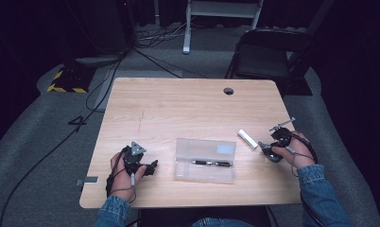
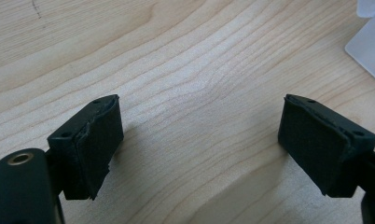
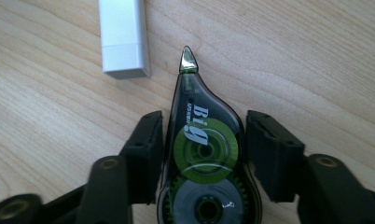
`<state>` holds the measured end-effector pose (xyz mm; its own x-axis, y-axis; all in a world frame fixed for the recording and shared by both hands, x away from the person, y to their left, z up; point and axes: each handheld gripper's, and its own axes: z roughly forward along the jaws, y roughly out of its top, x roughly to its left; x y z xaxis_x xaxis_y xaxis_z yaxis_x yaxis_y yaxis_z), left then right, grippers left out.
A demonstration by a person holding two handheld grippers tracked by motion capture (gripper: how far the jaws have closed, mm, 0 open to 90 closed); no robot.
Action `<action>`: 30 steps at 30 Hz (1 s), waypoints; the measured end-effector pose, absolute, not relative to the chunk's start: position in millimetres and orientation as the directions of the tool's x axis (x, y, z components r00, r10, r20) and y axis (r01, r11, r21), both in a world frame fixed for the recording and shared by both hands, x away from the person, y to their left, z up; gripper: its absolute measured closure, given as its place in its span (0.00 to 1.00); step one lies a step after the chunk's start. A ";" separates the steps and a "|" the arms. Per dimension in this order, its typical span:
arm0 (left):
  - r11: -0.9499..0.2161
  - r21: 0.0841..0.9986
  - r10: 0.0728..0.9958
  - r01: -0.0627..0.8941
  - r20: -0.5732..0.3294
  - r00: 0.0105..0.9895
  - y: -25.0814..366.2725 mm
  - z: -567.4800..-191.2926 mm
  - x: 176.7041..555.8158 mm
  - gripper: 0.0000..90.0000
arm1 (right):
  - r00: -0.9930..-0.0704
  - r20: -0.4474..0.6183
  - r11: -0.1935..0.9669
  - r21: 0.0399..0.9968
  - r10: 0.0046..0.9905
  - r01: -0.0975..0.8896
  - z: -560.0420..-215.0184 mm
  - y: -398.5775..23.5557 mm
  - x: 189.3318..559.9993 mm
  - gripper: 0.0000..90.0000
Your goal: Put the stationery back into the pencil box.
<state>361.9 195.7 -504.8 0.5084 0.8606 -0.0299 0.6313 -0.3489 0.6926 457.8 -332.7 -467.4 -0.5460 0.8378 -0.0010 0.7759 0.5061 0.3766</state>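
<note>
A: High view: a light wooden table [image 1: 178, 104] carries a clear plastic rectangular case [image 1: 205, 160] near its middle, toward the near edge. A black pen [image 1: 211, 163] lies inside the case. Where is the left gripper [image 1: 152, 166]?

B: Near left of the table, just left of the case, held in the person's left hand [image 1: 124, 168]. In the left gripper view its two black padded jaws stand wide apart with bare wood grain between them. A corner of the clear case [image 2: 370, 44] shows at the far right of that view.

A: State of the right gripper [image 3: 204, 149]?

B: In the right gripper view the jaws sit on either side of a dark translucent teardrop-shaped correction tape dispenser with green reels [image 3: 202, 154]. The left jaw touches its side. A narrow gap appears at the right jaw, so I cannot tell whether the clamp is firm.

A: Position of the dispenser?

B: Right side of the table, in the right hand [image 1: 292, 149]. Its metal tip points at a small white rectangular block [image 3: 122, 37] lying just beside it on the wood, apart from the tip. In the high view that block [image 1: 248, 139] lies between the case and the right gripper [image 1: 266, 150].
</note>
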 end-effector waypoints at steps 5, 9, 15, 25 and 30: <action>-0.349 0.693 0.861 0.631 -0.030 0.508 195.7 -504.8 361.9 0.16 | -0.539 0.001 0.499 0.377 0.842 0.780 -467.1 -332.4 457.5 0.57; -0.349 0.693 0.861 0.631 -0.030 0.508 195.7 -504.8 361.9 0.16 | -0.538 -0.004 0.499 0.383 0.843 0.778 -467.2 -332.4 457.8 0.58; -0.348 0.693 0.861 0.631 -0.030 0.508 195.7 -504.8 361.9 0.16 | -0.529 0.007 0.482 0.400 0.849 0.779 -465.4 -332.7 457.7 0.58; -0.349 0.693 0.861 0.631 -0.030 0.508 195.7 -504.8 361.9 0.16 | -0.535 0.002 0.479 0.442 0.845 0.758 -453.7 -331.6 454.4 0.58; -0.349 0.693 0.861 0.631 -0.030 0.508 195.7 -504.8 361.9 0.16 | -0.564 -0.006 0.495 0.486 0.826 0.720 -443.9 -329.1 452.0 0.58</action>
